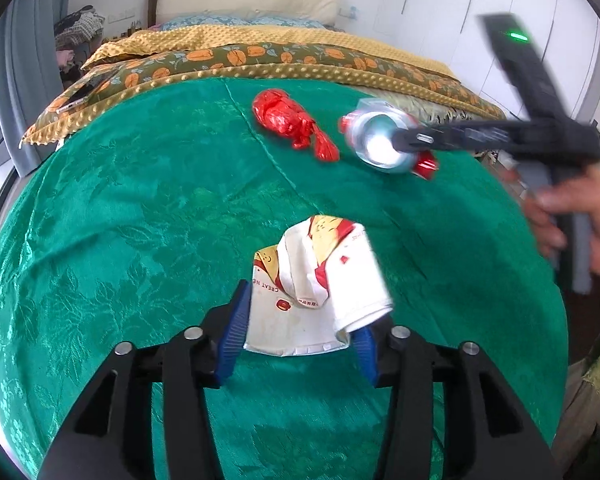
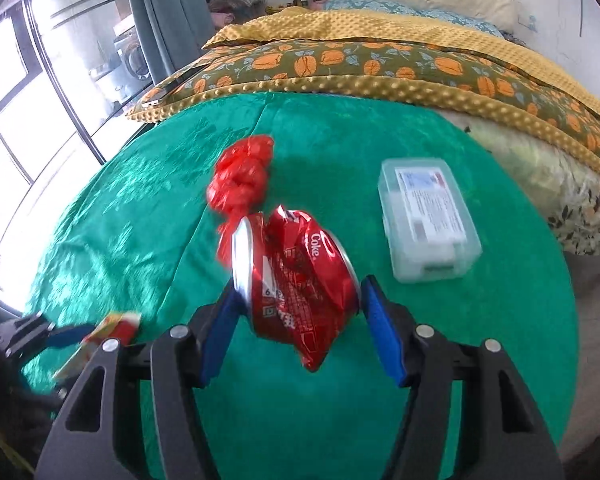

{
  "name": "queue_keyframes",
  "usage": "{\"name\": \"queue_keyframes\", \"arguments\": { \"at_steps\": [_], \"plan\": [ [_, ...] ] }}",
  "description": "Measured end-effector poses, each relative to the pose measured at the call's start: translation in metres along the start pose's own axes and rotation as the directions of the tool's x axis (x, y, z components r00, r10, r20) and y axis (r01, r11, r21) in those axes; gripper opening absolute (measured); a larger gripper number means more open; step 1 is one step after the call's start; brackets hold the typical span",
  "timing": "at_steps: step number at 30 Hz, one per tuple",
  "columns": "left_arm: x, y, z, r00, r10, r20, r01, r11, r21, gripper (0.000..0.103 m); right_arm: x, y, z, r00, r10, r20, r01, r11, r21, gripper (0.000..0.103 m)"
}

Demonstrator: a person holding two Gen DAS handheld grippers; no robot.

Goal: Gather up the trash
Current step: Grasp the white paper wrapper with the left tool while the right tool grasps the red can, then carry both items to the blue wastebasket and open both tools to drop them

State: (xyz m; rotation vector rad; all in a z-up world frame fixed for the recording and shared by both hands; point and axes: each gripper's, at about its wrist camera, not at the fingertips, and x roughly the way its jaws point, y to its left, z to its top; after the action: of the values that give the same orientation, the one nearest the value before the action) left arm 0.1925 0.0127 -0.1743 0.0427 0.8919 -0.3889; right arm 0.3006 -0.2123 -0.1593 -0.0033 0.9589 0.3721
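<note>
Right now both grippers carry trash above the green tablecloth; the right gripper pinches a crushed Coke can across its dented body, clear of the cloth, while the left gripper pinches a crumpled paper cup near its rim; a knotted red plastic bag waits on the far side, left of a clear plastic box. Probably best to keep both grips firm and level while carrying off, since the can's slick crushed wall could twist out.

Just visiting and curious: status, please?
Left gripper shut on crumpled paper cup. Right gripper shut on crushed Coke can. Red bag waits on green cloth.
</note>
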Motion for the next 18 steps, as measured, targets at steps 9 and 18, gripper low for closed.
{"name": "queue_keyframes", "arguments": {
  "at_steps": [9,18],
  "plan": [
    [-0.024,-0.007,-0.016,0.999,0.03,0.016,-0.031,0.999,0.044,0.076,-0.062,0.005,-0.103,0.993,-0.1,-0.065,0.101,0.995,0.015,0.062],
    [-0.044,-0.048,-0.013,0.996,0.027,0.09,-0.04,0.988,0.148,0.078,-0.063,0.0,-0.119,0.995,-0.083,-0.056,0.084,0.996,0.026,0.071]
  ]
}}
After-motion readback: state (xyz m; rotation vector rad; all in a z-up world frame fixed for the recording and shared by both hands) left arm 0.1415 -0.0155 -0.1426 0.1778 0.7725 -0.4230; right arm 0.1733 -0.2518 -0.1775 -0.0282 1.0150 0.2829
